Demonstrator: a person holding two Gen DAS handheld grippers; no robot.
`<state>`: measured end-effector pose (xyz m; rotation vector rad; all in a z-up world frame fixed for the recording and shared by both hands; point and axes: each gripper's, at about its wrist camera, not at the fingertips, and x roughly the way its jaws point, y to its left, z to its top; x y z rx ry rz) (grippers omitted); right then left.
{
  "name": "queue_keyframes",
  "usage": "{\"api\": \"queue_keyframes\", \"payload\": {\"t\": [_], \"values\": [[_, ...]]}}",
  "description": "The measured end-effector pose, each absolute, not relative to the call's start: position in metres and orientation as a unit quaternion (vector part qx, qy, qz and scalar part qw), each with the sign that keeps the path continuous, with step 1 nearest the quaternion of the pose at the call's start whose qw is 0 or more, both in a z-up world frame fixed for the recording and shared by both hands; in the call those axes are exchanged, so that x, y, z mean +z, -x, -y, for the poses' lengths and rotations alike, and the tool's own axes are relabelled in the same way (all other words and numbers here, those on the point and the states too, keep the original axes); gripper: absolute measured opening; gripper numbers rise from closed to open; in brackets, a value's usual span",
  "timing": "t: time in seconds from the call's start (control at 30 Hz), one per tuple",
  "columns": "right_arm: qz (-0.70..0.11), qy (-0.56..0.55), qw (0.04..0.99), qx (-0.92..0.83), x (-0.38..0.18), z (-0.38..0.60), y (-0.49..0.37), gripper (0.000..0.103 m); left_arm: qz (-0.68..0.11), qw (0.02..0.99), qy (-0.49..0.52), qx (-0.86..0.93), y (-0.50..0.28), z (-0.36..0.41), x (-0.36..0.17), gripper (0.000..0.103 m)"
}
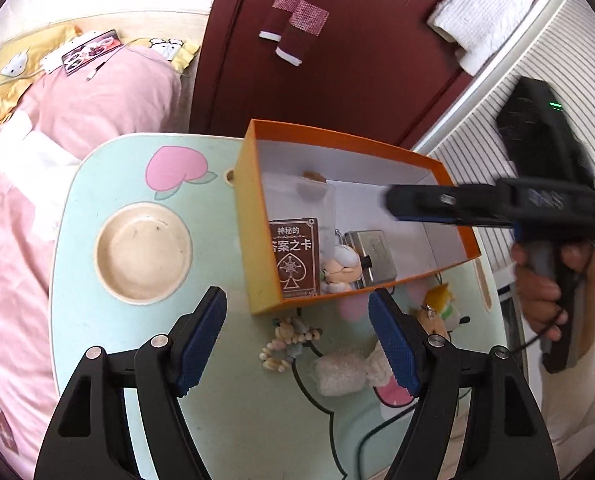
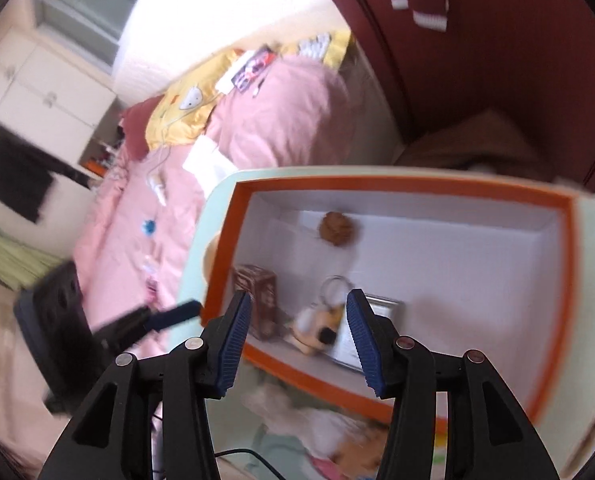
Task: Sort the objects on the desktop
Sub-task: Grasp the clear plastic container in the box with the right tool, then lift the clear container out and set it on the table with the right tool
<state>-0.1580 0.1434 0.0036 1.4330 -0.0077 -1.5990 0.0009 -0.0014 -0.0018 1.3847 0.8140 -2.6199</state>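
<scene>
An orange box (image 1: 253, 216) with a white inside stands on the pale green table (image 1: 241, 420). In it lie a brown card deck (image 1: 295, 258), a small plush figure (image 1: 343, 270), a silver case (image 1: 371, 252) and a brown ball (image 2: 337, 228). My left gripper (image 1: 297, 342) is open above a bead bracelet (image 1: 287, 344), a white wrapped candy (image 1: 339, 374) and a plush keychain (image 1: 437, 312). My right gripper (image 2: 299, 346) is open and empty over the box (image 2: 417, 184); it also shows in the left wrist view (image 1: 425, 204).
A cream bowl (image 1: 143, 252) sits on the table left of the box. A bed with a pink quilt (image 1: 25, 208) lies to the left. A dark red cabinet (image 1: 357, 60) stands behind the table. A black cable (image 1: 321, 400) runs across the table's near part.
</scene>
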Motion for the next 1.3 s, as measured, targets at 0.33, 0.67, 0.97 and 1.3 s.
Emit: {"api": "queue_keyframes", "payload": {"t": [0.33, 0.67, 0.97, 1.3], "values": [[0.101, -0.694, 0.459, -0.545, -0.065, -0.102, 0.200, 0.048, -0.324, 0.041, -0.441, -0.836, -0.011, 0.011, -0.026, 0.074], [0.128, -0.659, 0.497, -0.550, -0.041, -0.118, 0.186, 0.019, -0.299, 0.072, -0.423, -0.852, -0.002, 0.019, -0.007, 0.074], [0.155, -0.574, 0.521, -0.613, 0.018, -0.197, 0.178, 0.019, -0.273, 0.067, -0.440, -0.853, 0.003, 0.012, 0.009, 0.074], [0.160, -0.576, 0.523, -0.608, 0.003, -0.290, 0.137, 0.019, -0.263, 0.082, -0.432, -0.859, 0.012, 0.003, 0.003, 0.074]]}}
